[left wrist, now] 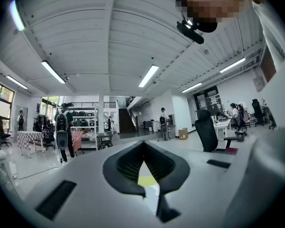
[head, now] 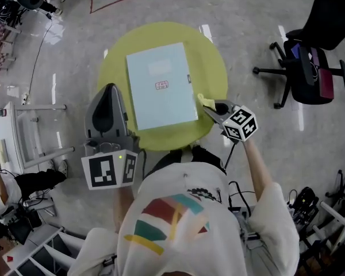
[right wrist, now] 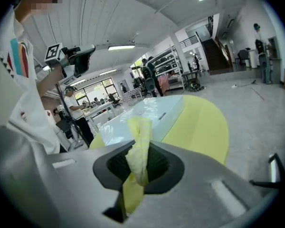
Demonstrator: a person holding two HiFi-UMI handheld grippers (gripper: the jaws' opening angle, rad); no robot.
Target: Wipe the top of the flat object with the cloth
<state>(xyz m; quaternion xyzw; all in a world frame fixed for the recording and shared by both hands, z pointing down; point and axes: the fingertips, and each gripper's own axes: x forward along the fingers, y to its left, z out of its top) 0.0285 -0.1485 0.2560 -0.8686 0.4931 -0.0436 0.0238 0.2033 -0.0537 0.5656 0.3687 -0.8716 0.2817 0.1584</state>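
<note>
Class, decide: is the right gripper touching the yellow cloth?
Touching. The right gripper view shows the right gripper with its jaws closed on the yellow cloth, which sticks up from between them.

The flat object (head: 161,85) has a smooth, hard, pale blue top with a light sheen; the right gripper view shows glare on it. The cloth (right wrist: 139,141) is a thin, soft yellow fabric, creased and matt. The counter (head: 213,62) presents a smooth, matt yellow-green surface. The left tongs (left wrist: 144,146) and right tongs (head: 211,109) have grey matt plastic shells. Their pads (left wrist: 127,164) are black with a fine ribbed texture. The marker cube (head: 240,124) carries matt black-and-white printed faces. The floor (head: 253,16) is grey, polished and glossy, with bright reflected streaks.
</note>
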